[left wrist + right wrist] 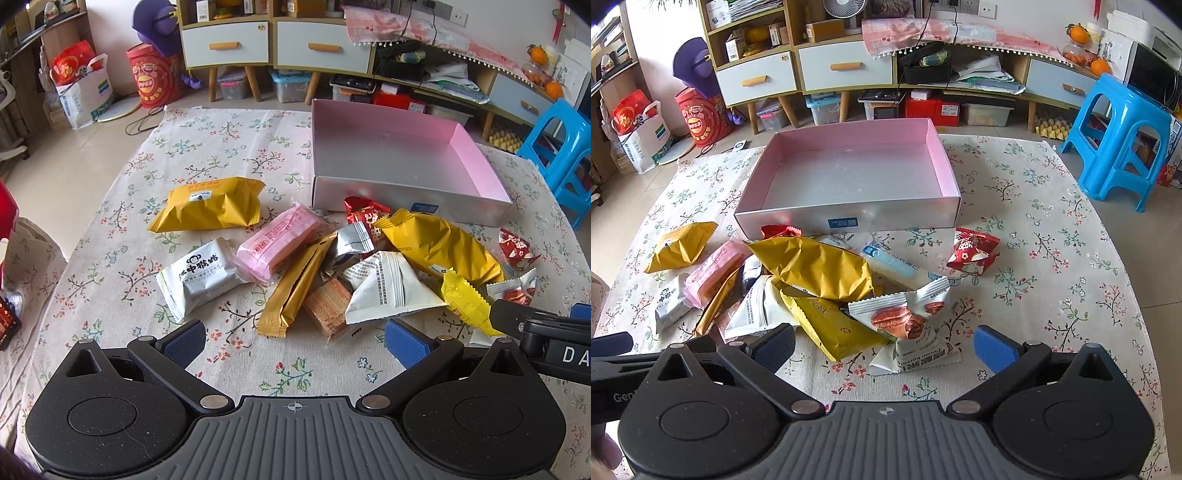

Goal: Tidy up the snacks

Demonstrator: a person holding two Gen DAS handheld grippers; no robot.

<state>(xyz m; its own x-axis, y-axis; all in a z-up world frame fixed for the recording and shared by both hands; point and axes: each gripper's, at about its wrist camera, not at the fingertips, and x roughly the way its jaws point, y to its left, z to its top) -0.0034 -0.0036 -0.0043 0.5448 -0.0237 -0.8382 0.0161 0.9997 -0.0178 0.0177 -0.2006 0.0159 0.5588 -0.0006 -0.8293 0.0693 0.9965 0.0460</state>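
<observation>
1. The left gripper [293,347] hovers low over the near edge of the bench [110,229], its blue-padded fingers [404,347] spread wide, holding nothing and touching nothing.
2. Just beyond it lie a white packet [199,280], a gold stick pack [295,291] and a wafer bar [327,308], all resting on the flowered cloth.
3. Toward the left edge sits a yellow pouch [210,203], with a pink packet [277,243] beside it.
4. The snack pile stays on the cloth between the near edge and the box, none of it inside the box.
5. The pink box [945,158] stands open near the far edge of the bench; its floor shows bare.
6. A large yellow bag [816,267] leans close against the box's front wall.
7. The right gripper [884,345] hangs over the near edge with fingers [993,349] spread wide, gripping nothing; a nut packet [905,319] lies just ahead between them.
8. A red packet [973,251] lies apart, toward the right edge.
</observation>
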